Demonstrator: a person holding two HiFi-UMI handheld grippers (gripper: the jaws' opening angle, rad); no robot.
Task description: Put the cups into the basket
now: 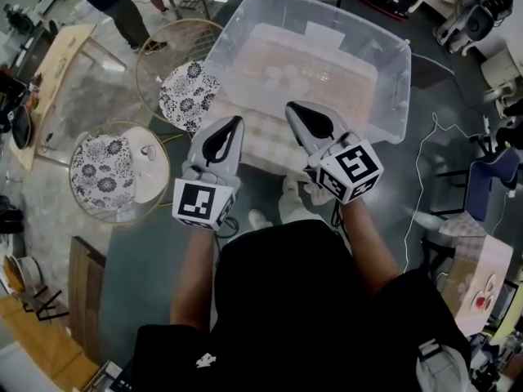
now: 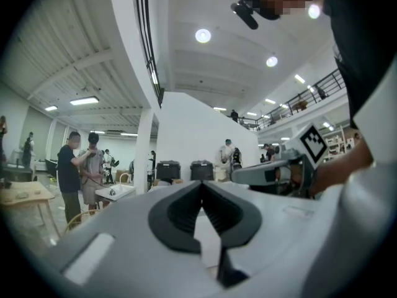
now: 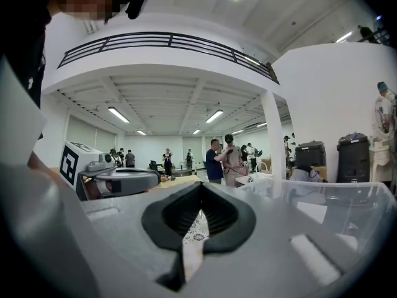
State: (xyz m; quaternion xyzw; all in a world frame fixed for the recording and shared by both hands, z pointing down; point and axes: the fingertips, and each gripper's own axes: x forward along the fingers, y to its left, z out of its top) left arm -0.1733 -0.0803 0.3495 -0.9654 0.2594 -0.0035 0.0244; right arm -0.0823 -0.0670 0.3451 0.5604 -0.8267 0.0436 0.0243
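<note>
My left gripper (image 1: 238, 121) and right gripper (image 1: 289, 107) are held up side by side, close under the head camera, over the near edge of a large clear plastic bin (image 1: 392, 51). Both are shut, with nothing between the jaws. Pale round shapes (image 1: 282, 73) lie inside the bin, too faint to tell whether they are cups. Two round gold wire baskets with floral liners stand on the floor at the left, one nearer (image 1: 160, 163) and one farther (image 1: 155, 47). In the left gripper view the jaws (image 2: 200, 185) meet at the tip; the right gripper view shows its jaws (image 3: 200, 186) likewise.
A wooden table (image 1: 57, 64) stands at the far left with people (image 1: 122, 6) beside it. Chairs and cables (image 1: 433, 137) crowd the right. In the right gripper view the clear bin's rim (image 3: 322, 194) is close on the right, and people (image 3: 223, 157) stand in the hall.
</note>
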